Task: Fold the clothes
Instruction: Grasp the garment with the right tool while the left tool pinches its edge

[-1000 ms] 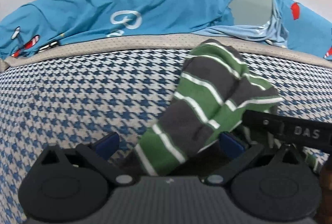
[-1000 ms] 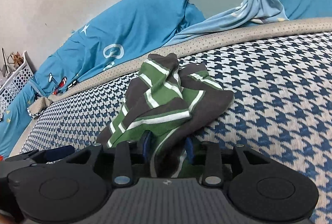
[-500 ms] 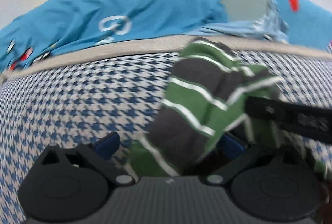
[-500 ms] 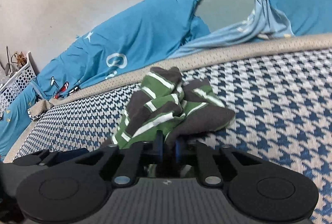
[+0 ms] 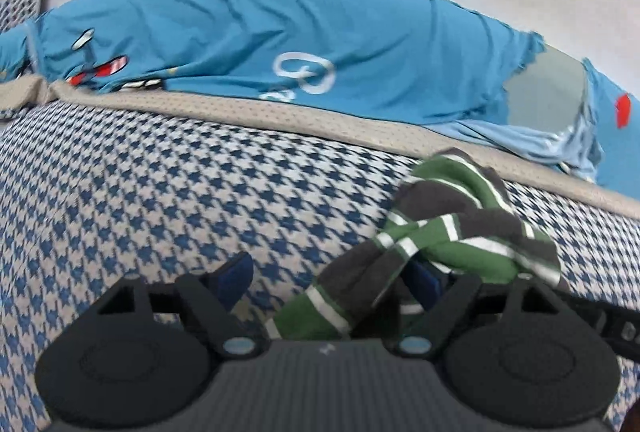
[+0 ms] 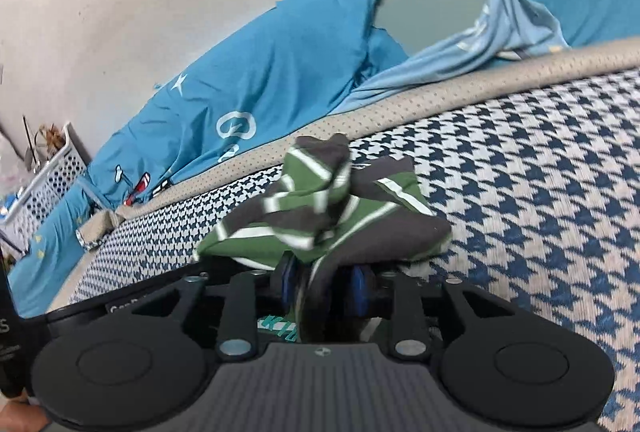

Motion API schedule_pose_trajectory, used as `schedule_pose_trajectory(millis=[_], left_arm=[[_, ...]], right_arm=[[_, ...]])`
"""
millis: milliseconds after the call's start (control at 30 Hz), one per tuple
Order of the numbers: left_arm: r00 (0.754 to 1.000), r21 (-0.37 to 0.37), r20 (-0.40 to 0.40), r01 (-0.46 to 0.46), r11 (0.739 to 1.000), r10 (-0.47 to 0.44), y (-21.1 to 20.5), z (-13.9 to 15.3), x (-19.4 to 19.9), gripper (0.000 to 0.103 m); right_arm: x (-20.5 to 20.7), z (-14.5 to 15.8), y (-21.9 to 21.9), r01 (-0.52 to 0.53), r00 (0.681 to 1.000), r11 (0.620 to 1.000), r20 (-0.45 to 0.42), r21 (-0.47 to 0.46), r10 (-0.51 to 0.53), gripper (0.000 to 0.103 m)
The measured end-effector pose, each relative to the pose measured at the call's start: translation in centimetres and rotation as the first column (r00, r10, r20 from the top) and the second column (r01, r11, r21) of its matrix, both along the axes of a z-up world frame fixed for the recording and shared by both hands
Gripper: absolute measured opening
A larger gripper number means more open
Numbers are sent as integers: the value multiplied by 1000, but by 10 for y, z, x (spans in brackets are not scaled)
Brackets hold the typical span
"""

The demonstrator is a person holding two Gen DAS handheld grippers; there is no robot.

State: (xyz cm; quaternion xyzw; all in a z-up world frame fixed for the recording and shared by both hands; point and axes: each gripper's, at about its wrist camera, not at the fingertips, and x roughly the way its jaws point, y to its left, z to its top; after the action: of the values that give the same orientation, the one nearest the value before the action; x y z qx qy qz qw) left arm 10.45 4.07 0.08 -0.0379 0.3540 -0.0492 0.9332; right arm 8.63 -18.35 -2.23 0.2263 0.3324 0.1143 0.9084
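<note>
A green, grey and white striped garment (image 5: pixel 460 228) lies bunched on the blue-and-white houndstooth bed cover (image 5: pixel 160 191). My left gripper (image 5: pixel 330 278) sits at the garment's near left end. Its jaws are closing, with a strip of cloth between them that drapes over the right pad while the left pad stands clear. In the right wrist view the garment (image 6: pixel 320 216) heaps up just ahead of my right gripper (image 6: pixel 322 282). Those jaws are opening, and a fold of cloth hangs between the blue pads (image 6: pixel 358 284). A black part of the other gripper (image 5: pixel 600 316) shows at the right edge.
Blue printed bedding (image 5: pixel 280 39) lies piled along the far side of the bed against a pale wall, behind a beige mattress border (image 6: pixel 480 83). A white perforated basket (image 6: pixel 44 183) stands at the far left. Bare houndstooth cover (image 6: pixel 540 171) stretches to the right.
The left gripper has rolled and shifted left, and its jaws have narrowed. The right jaws pinched the cloth, then parted again. The garment has bunched up higher.
</note>
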Motion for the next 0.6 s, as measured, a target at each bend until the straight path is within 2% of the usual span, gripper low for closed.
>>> schedule_pose_trajectory(millis=[267, 433, 600], left_arm=[[990, -17, -26, -139, 990, 139, 28, 3, 10, 82], [983, -5, -42, -177, 984, 176, 37, 1, 13, 84], [983, -9, -56, -173, 985, 172, 39, 1, 14, 85]], right_arm=[[3, -7, -19, 94, 994, 992, -61, 85, -89, 33], [6, -10, -18, 109, 993, 991, -56, 81, -104, 37], [13, -16, -16, 114, 993, 991, -47, 64, -111, 41]])
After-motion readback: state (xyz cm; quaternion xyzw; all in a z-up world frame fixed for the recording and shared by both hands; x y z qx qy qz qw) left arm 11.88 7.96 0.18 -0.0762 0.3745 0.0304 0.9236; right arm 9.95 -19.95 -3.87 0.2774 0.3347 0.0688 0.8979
